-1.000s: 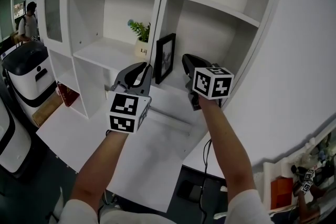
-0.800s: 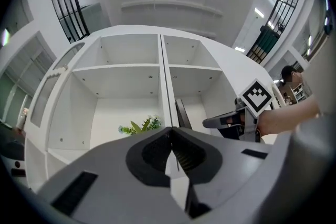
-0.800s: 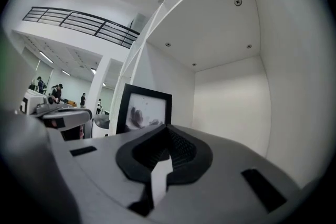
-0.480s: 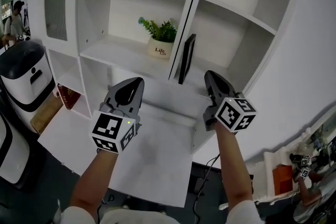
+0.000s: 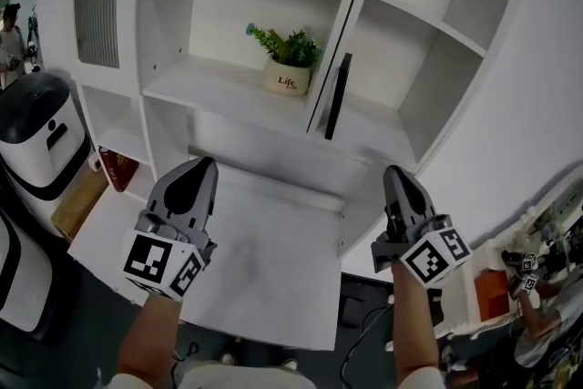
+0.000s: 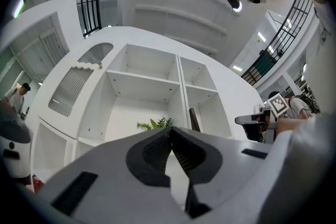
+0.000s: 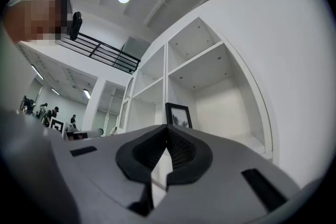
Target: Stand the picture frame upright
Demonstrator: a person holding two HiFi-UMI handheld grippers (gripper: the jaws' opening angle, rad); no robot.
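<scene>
The black picture frame (image 5: 338, 96) stands upright on the right shelf of the white cabinet, against the divider. It shows edge-on in the head view, and in the right gripper view the frame (image 7: 178, 114) faces me. In the left gripper view the frame (image 6: 195, 119) is a dark strip. My left gripper (image 5: 204, 165) is shut and empty, low at the left over the white desk (image 5: 273, 287). Low at the right, my right gripper (image 5: 393, 172) is also shut and empty. Both are well short of the frame.
A small potted plant (image 5: 290, 61) in a white pot sits on the shelf left of the divider. A white and black machine (image 5: 36, 137) stands at the left on the floor. Red items (image 5: 117, 168) lie in a low cubby. A person (image 5: 11, 41) stands far left.
Both grippers have drawn back and down from the shelf, apart from each other, and now hang over the desk. The frame stays upright on the shelf.
</scene>
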